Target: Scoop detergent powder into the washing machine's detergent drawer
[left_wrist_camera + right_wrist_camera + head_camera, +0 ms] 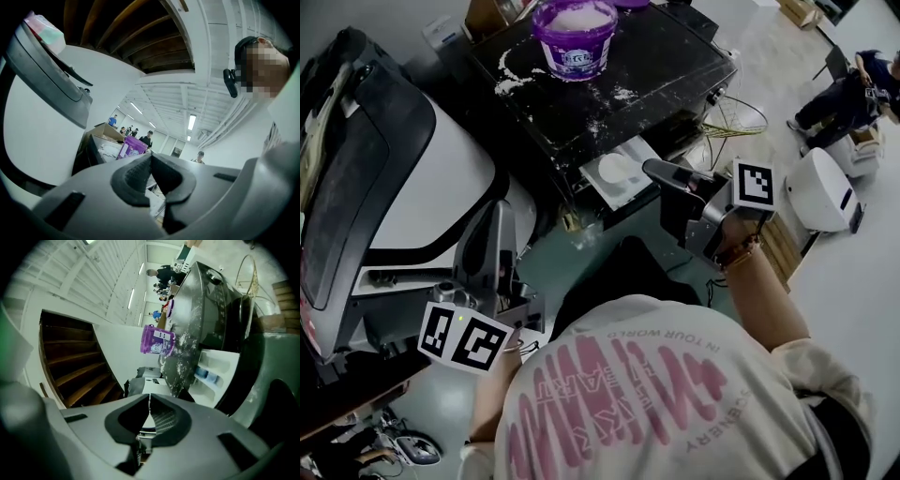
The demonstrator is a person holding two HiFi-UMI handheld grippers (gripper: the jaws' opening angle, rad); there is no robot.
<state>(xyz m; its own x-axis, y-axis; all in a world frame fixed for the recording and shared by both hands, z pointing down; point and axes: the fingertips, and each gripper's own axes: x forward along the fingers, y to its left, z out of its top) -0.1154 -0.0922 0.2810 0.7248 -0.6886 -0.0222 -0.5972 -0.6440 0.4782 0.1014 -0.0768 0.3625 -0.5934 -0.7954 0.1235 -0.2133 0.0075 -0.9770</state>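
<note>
Head view: the detergent tub (575,36) is seen beyond and above the right claw (652,169), which is closed on nothing, tips just beside the open drawer (617,175); the left claw (151,159), likewise closed and empty, is held farther off

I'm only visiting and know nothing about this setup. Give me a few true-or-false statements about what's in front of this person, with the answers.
1. The purple tub stands on the dark machine top. True.
2. The tub has its lid on. False: it is open, with white powder showing inside.
3. Spilled powder lies on the machine top. True.
4. The right gripper holds a scoop. False: its jaws are together with nothing between them.
5. The drawer is pushed shut. False: it is pulled out from the machine's front.
</note>
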